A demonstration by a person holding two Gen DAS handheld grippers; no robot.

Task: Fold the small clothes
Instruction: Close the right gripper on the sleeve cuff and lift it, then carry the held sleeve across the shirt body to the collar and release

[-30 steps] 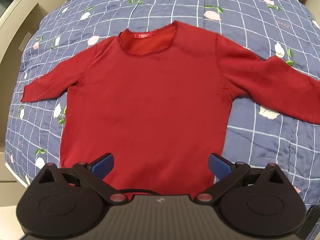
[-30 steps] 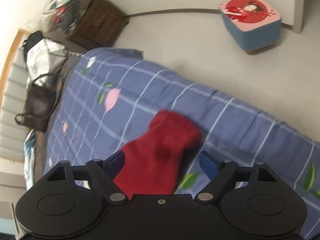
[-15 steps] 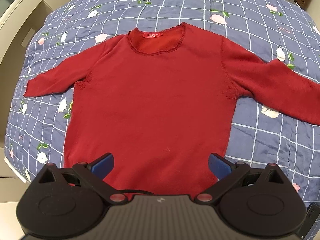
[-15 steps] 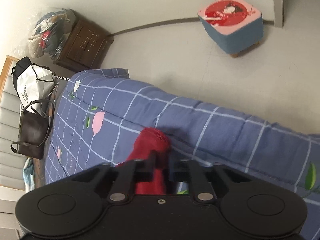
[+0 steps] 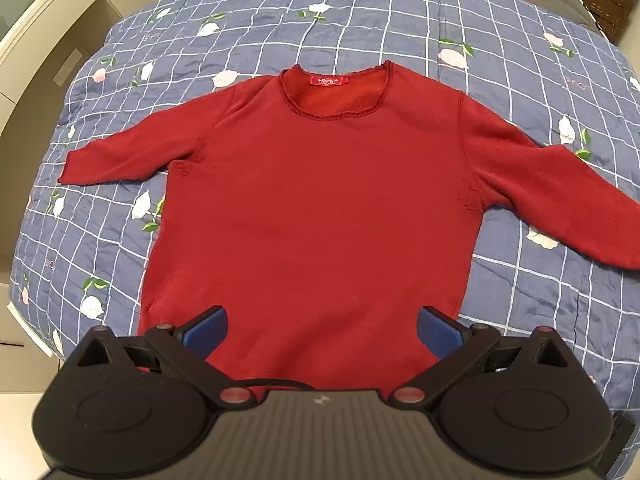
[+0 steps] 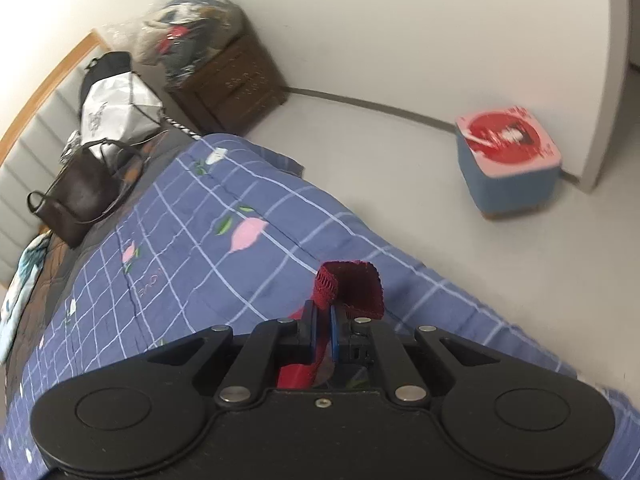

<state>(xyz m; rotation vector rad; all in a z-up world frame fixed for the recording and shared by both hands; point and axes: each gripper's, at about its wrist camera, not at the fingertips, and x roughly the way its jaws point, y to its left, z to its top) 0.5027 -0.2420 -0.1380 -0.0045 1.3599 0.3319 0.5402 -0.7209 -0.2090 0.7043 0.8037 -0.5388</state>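
Right gripper (image 6: pixel 323 330) pinched on sleeve cuff (image 6: pixel 350 286) of red sweater (image 5: pixel 320 216); left gripper (image 5: pixel 320 330) spread wide over hem — sweater flat on blue floral quilt (image 5: pixel 360 20). Risk: thin cuff bite slips mid-fold — sleeve drops crooked

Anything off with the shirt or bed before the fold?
Nothing damaged or spilled. The red shirt lies flat, face up on the blue quilt, both sleeves spread. The right gripper is shut on a sleeve cuff, lifting it; the left gripper hangs open over the hem.
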